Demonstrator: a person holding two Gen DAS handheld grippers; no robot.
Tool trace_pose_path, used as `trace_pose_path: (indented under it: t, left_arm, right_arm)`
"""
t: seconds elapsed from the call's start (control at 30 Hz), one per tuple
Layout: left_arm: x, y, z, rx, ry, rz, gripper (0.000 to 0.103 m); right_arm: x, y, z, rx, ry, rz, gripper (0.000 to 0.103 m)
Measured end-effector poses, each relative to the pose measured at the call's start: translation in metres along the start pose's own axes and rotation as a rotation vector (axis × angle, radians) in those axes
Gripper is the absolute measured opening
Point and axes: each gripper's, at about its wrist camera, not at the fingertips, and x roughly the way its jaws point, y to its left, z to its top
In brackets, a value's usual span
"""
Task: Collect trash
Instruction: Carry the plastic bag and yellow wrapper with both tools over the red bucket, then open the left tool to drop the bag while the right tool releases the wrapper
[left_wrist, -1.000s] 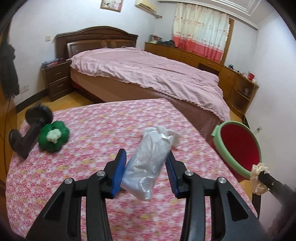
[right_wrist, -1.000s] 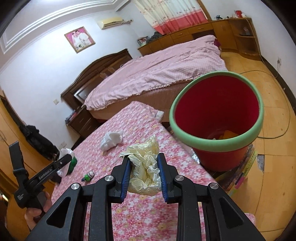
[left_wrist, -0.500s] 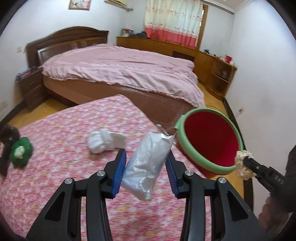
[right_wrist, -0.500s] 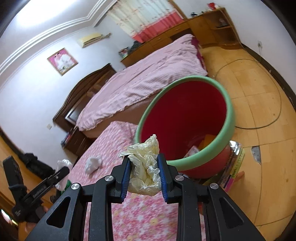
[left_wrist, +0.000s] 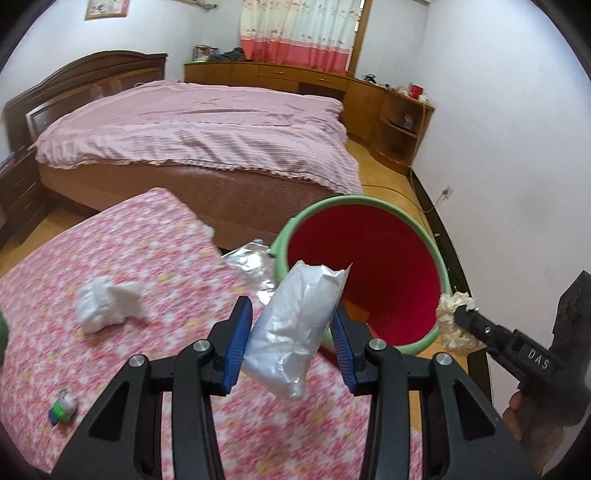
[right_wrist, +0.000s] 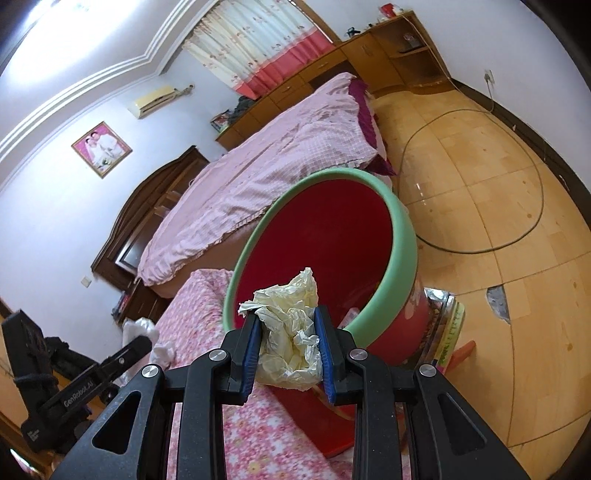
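My left gripper (left_wrist: 291, 332) is shut on a crumpled clear plastic bag (left_wrist: 295, 325), held above the pink floral table near the red bin with a green rim (left_wrist: 369, 273). My right gripper (right_wrist: 288, 347) is shut on a cream crumpled paper wad (right_wrist: 288, 332), held at the near rim of the same bin (right_wrist: 332, 251). In the left wrist view the right gripper (left_wrist: 458, 317) with its wad sits at the bin's right rim. A white tissue wad (left_wrist: 105, 304) lies on the table. The left gripper's side shows at lower left in the right wrist view (right_wrist: 142, 343).
The table with the pink floral cloth (left_wrist: 110, 258) ends just before the bin. A small green and white item (left_wrist: 62, 406) lies at the table's left. Silver foil (left_wrist: 251, 262) hangs at the table edge. A pink-covered bed (left_wrist: 203, 136) stands behind. A cable (right_wrist: 517, 229) loops on the wooden floor.
Both grippers have swung right toward the bin with their trash still held. The bin now fills more of both views; the green toy has left the left wrist view.
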Motion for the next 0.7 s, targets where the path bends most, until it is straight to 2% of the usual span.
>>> trace_pose_path:
  t: [0.47,0.6,0.7]
  left_arm:
    - [0.066,-0.028,0.006,0.056,0.08,-0.048,0.043]
    - [0.07,-0.037,0.006,0.117,0.069,-0.012,0.049]
    - [0.073,-0.036,0.007,0.112,0.069,-0.003,0.05]
  right_arm:
    - [0.02,-0.018,0.016,-0.033,0.004,-0.049,0.029]
    - [0.028,-0.022,0.019,-0.023,0.009,-0.052,0.03]
    - [0.032,-0.024,0.018,-0.016,0.013,-0.053,0.031]
